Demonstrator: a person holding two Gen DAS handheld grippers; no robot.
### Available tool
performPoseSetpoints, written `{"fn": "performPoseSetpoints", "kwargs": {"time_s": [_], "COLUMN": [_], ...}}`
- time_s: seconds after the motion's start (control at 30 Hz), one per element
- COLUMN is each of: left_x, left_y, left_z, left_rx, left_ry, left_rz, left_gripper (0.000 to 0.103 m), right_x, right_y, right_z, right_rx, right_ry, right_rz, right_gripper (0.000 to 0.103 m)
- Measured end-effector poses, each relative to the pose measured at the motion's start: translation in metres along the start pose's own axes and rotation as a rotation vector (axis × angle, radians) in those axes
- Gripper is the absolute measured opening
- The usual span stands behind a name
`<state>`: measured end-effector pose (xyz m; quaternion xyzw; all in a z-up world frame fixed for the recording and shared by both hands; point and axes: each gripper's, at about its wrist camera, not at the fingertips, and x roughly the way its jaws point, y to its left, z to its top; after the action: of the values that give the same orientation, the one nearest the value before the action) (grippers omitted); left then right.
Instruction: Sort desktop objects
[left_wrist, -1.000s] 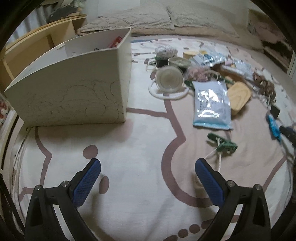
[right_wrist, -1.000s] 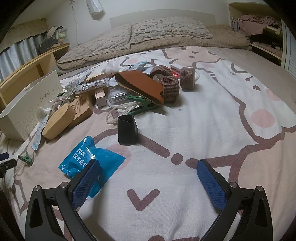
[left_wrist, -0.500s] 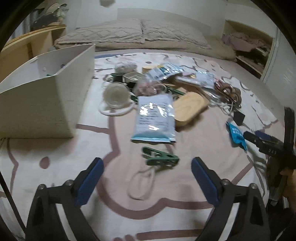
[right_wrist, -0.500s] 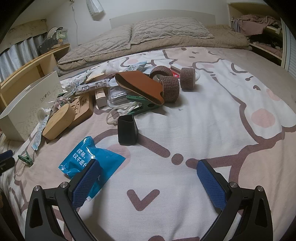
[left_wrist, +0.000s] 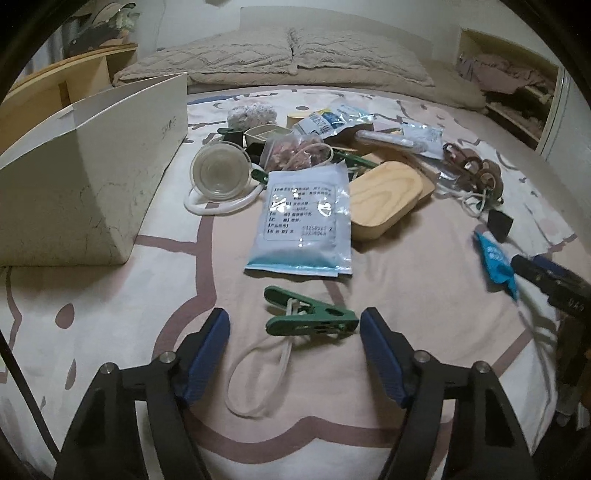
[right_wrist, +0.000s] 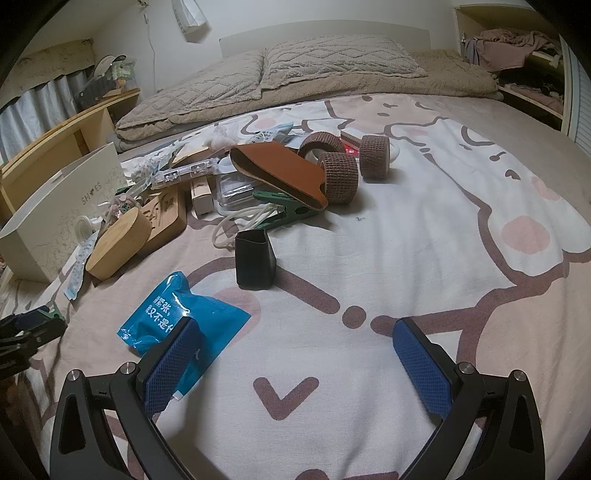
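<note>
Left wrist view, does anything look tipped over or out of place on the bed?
Yes. The clear glass jar lies on its side with its mouth facing the camera, beside the white box. The wooden box sits tilted, partly propped on other clutter.

Green clip (left_wrist: 312, 317) between spread fingers (left_wrist: 208, 345)

Two quilted pillows (right_wrist: 295, 70) at the bedhead, wooden shelf (right_wrist: 70, 129) alongside.

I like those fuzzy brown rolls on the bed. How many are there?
3 brown bandage rolls, clustered mid-bed by the brown leather pouch: one behind, one in front against the pouch, one to the right. The clutter could hide more.
</note>
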<state>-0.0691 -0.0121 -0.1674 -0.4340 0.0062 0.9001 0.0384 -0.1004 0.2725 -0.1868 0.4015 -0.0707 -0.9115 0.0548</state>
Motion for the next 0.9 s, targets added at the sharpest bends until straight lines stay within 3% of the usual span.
{"fn": "performPoseSetpoints", "kwargs": {"time_s": [0.07,0.23,0.43,0.63,0.77,0.9], "left_x": [-0.001,-0.001,-0.002,-0.004,-0.006,-0.007], "left_y": [-0.001,-0.001,0.004,0.011,0.013,0.013], "left_z": [-0.001,-0.002,0.0,0.0,-0.001,0.0], "left_rx": [0.009,0.025,-0.005,-0.031,-0.036,-0.027], "left_ry": [-0.008,-0.016,-0.008,-0.01,-0.011,-0.007], "left_rz": [0.009,0.015,-0.021,-0.043,-0.053,-0.056], "left_gripper": [0.072,0.054,0.043,0.035,0.035,0.035], "right_x": [0.0,0.0,0.003,-0.005,-0.016,-0.025], "right_y": [0.0,0.001,0.004,0.003,0.008,0.026], "right_z": [0.001,0.002,0.004,0.006,0.004,0.006], "right_rx": [0.003,-0.003,-0.018,0.016,0.061,0.007], "right_ry": [0.0,0.011,0.039,0.058,0.056,0.037], "right_rz": [0.005,-0.002,-0.024,-0.026,0.027,0.064], "right_gripper": [0.103,0.103,0.103,0.103,0.103,0.103]}}
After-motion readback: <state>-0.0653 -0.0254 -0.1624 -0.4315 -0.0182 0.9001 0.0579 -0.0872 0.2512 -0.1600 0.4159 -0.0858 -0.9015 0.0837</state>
